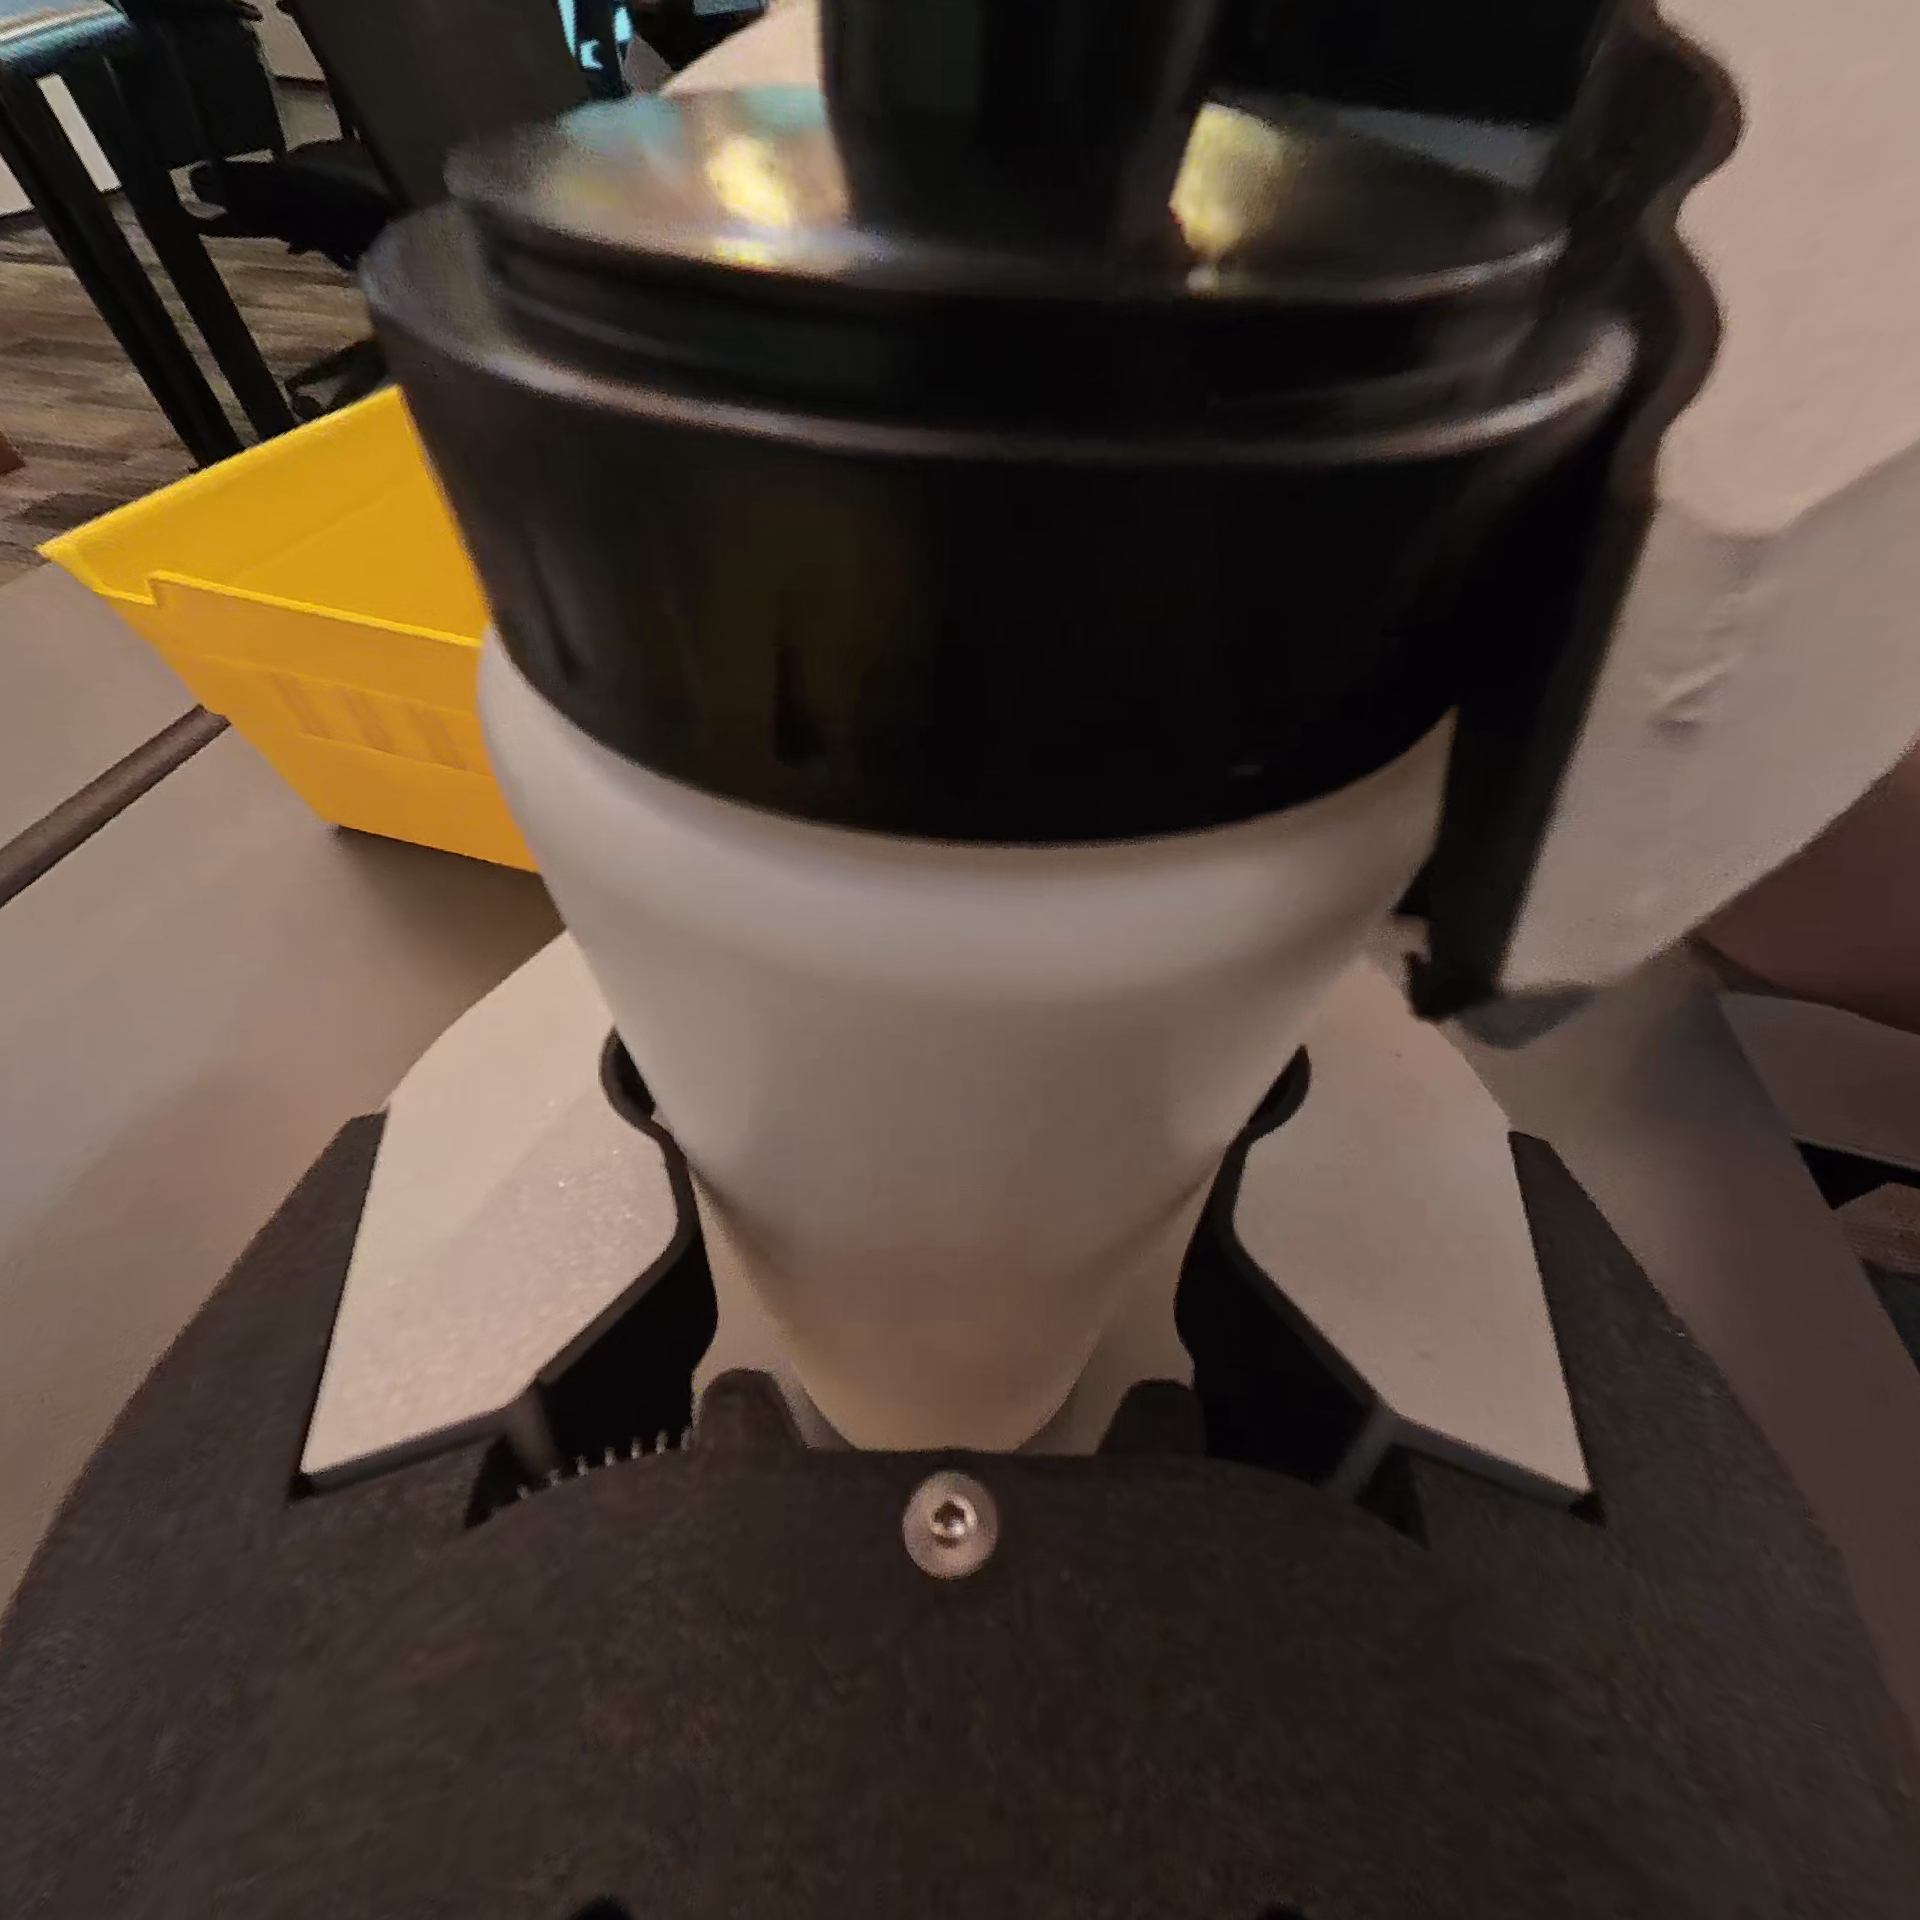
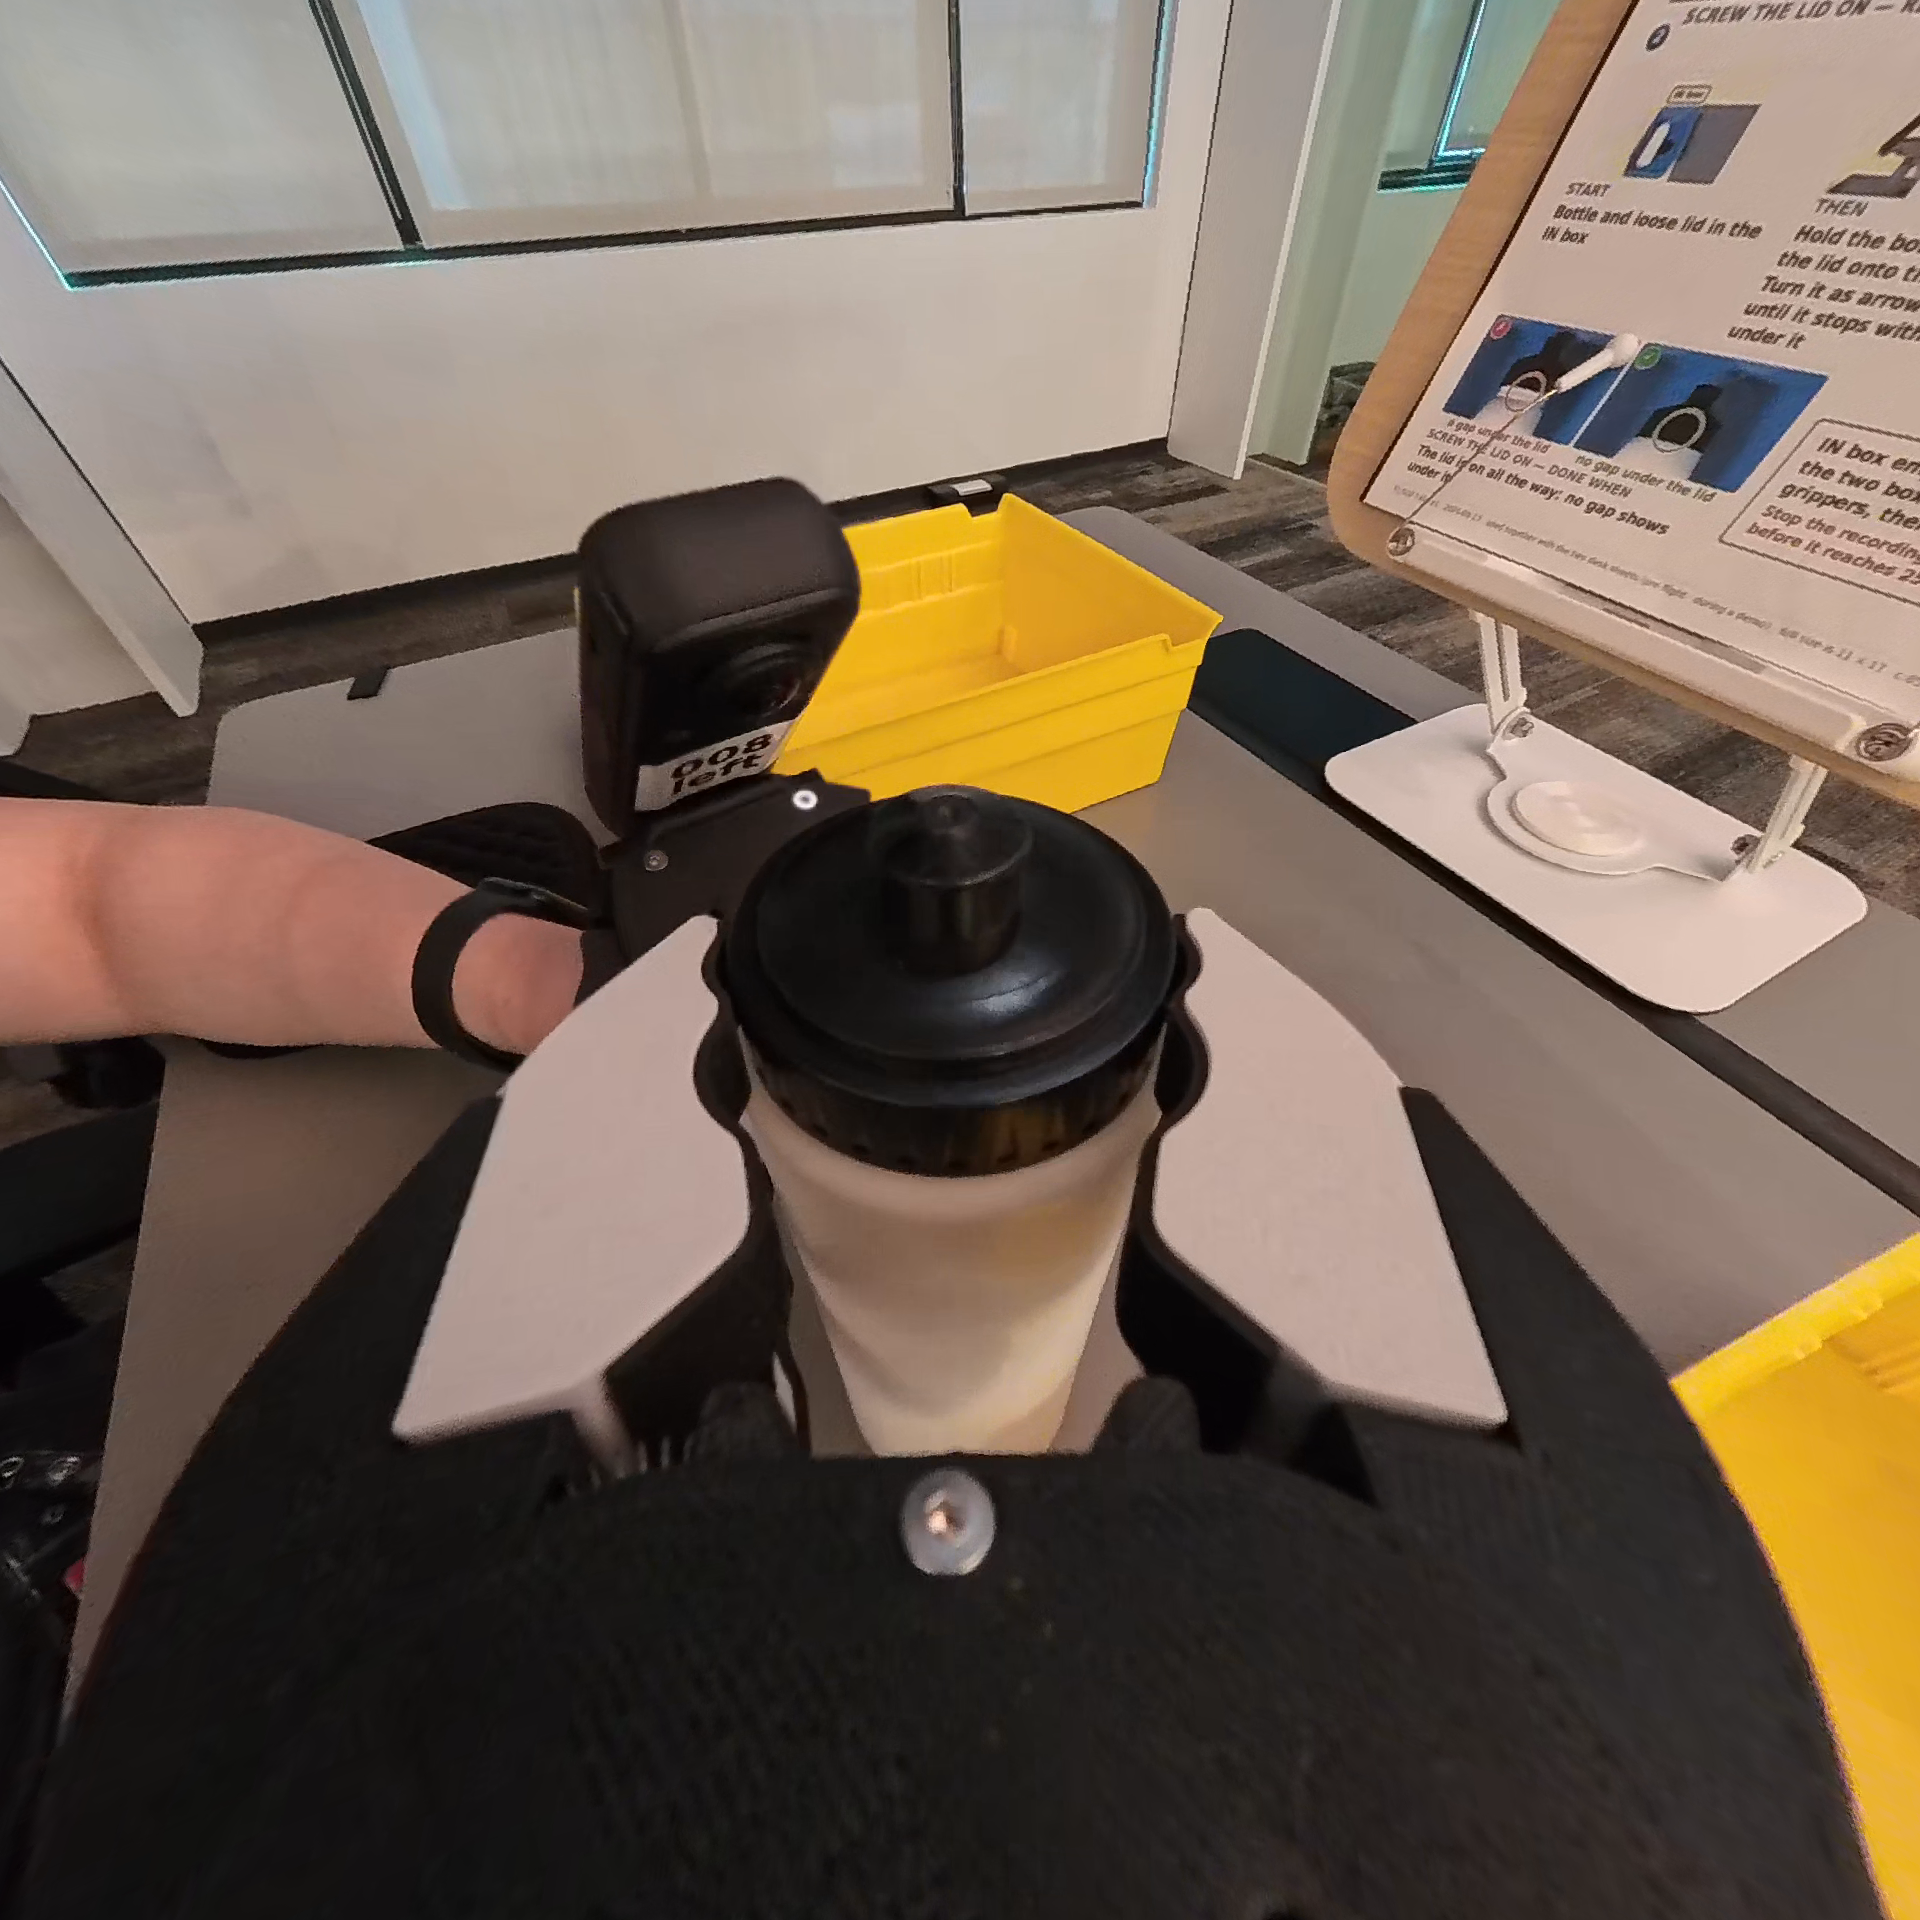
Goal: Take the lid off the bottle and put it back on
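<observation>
Bottle: a white translucent plastic squeeze bottle (image 2: 951,1299) stands upright, long axis vertical, spout end up, over the grey table (image 2: 1403,1039).
Lid: a black round ribbed screw lid (image 2: 951,997) with a short black spout (image 2: 951,883) sits on the bottle's neck; in the left wrist view the lid (image 1: 997,582) fills the upper frame, blurred.
Right gripper: the black right gripper (image 2: 951,1049) has its fingers (image 2: 1288,1164) pressed against the lid's rim from both sides, their black notches hugging it.
Left gripper: the black left gripper (image 1: 951,1132) pinches the bottle body (image 1: 956,1039) below the lid between its fingers (image 1: 520,1226); in the right wrist view it (image 2: 717,665) sits just behind the bottle, a person's hand (image 2: 260,925) beside it.
Bins: a yellow plastic open bin (image 2: 997,665) rests on the table behind the bottle; the edge of a second yellow bin (image 2: 1818,1507) shows at the right.
Stand: a wood-framed printed sheet (image 2: 1662,312) leans on a white stand (image 2: 1610,883) to the right.
</observation>
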Demonstrator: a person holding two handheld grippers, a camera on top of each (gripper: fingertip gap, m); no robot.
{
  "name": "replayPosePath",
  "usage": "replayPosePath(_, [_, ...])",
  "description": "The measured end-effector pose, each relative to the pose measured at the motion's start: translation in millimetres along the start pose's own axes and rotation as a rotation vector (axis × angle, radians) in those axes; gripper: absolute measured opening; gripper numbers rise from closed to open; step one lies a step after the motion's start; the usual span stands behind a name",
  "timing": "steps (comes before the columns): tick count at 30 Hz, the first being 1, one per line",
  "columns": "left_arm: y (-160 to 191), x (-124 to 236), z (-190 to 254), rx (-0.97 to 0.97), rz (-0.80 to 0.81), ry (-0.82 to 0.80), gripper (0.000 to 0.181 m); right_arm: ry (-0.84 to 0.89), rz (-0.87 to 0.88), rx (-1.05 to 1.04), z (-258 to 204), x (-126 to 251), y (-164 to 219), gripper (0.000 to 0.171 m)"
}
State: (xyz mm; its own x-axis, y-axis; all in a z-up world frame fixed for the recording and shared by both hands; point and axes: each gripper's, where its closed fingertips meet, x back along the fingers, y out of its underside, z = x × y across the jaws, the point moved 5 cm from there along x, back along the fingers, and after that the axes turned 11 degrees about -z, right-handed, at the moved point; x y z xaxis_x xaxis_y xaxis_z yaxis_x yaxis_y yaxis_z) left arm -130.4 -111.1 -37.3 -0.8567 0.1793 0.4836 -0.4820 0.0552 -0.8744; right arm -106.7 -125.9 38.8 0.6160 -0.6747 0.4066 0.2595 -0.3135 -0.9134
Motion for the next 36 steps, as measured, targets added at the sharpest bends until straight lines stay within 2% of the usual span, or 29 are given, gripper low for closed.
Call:
replayPosePath(5, [0,-1,1,-0.016,-0.006,0.005,0.103,-0.007,0.024,-0.003,1,5,-2,0.078])
replayPosePath(23, [0,-2,4,0.007,-0.036,-0.017,0.099,0.054,0.004,0.011,-4,7,-1,0.078])
replayPosePath(31, [-8,4,4,-0.023,0.111,-0.016,0.103,-0.025,0.061,-0.017,-3,5,0,0.078])
replayPosePath(36, [-10,4,4,-0.014,0.073,-0.020,0.101,-0.080,0.084,-0.025,1,7,0,0.078])
